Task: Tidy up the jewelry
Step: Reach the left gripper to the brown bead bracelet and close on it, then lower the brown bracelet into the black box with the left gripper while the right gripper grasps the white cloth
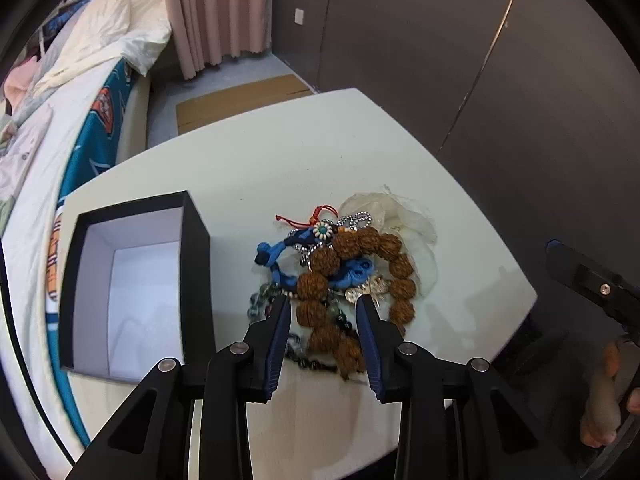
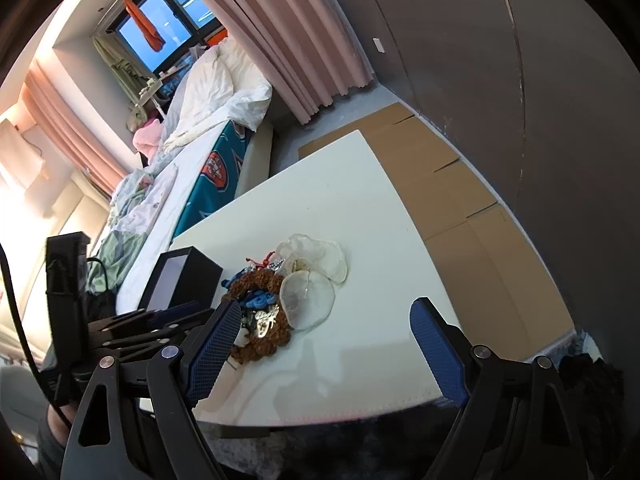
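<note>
A heap of jewelry lies on the white table (image 1: 248,152): a brown bead bracelet (image 1: 356,276), blue cord pieces (image 1: 276,252), a silver chain, dark beads and clear shell-like discs (image 1: 400,216). An open black box (image 1: 132,284) with a white inside stands left of the heap. My left gripper (image 1: 324,304) is open, its fingers straddling the near part of the brown bracelet. My right gripper (image 2: 324,316) is open and empty, wide apart over the table's near edge, right of the heap (image 2: 264,312). The box also shows in the right wrist view (image 2: 180,276).
A bed (image 2: 192,152) with white bedding and a teal sheet runs along the table's far left side. Flattened cardboard (image 2: 460,200) lies on the floor by the dark wall. Pink curtains (image 2: 304,40) hang at the back.
</note>
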